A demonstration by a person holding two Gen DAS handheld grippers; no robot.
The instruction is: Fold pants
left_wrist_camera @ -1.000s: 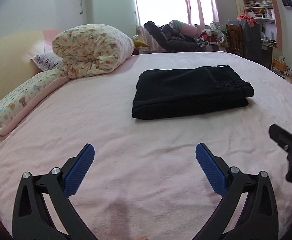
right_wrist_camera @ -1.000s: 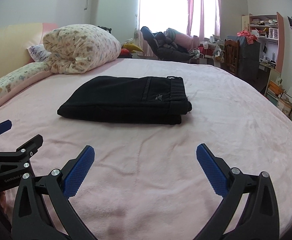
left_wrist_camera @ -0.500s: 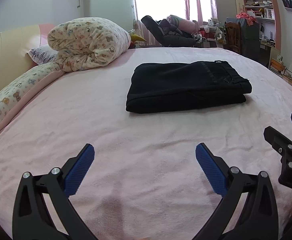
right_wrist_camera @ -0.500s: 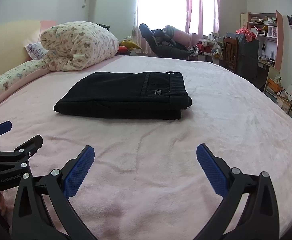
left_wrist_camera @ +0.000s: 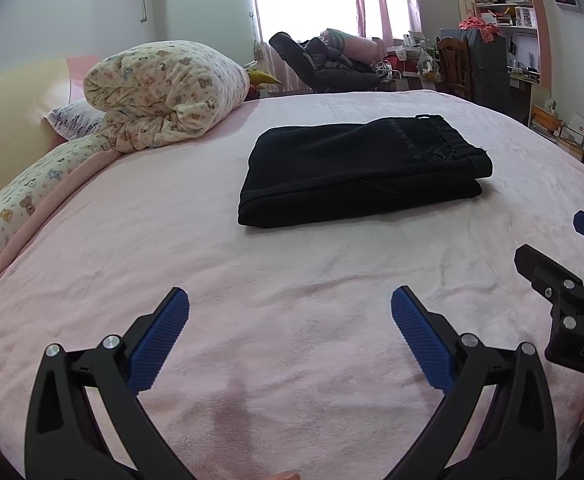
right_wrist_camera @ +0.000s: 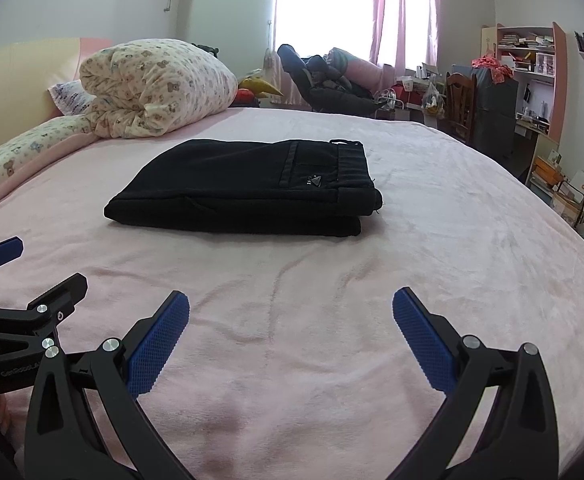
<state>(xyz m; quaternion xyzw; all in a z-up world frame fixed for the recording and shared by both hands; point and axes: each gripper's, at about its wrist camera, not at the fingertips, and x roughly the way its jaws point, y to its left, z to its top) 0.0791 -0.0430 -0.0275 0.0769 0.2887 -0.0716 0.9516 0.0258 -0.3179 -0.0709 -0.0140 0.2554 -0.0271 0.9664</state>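
Observation:
Black pants (left_wrist_camera: 364, 168) lie folded into a flat rectangular stack in the middle of the pink bed (left_wrist_camera: 292, 272), waistband end to the right; they also show in the right wrist view (right_wrist_camera: 247, 188). My left gripper (left_wrist_camera: 289, 320) hangs open over bare blanket, well short of the pants, with nothing between its blue pads. My right gripper (right_wrist_camera: 290, 320) is likewise open and empty, near the bed's front. Each gripper appears at the edge of the other's view: the right one (left_wrist_camera: 572, 280) and the left one (right_wrist_camera: 15, 276).
A rolled bear-print duvet (left_wrist_camera: 163, 92) and pillows (left_wrist_camera: 23, 196) sit at the bed's left, against the yellow headboard. Beyond the bed are a dark recliner piled with clothes (left_wrist_camera: 324, 64), a wooden chair (left_wrist_camera: 454, 64) and cluttered shelves (left_wrist_camera: 512, 20) on the right.
Both grippers have tilted slightly, shifting the view; the pants appear a little lower and nearer in frame. The pants themselves have not moved, and both grippers stay open.

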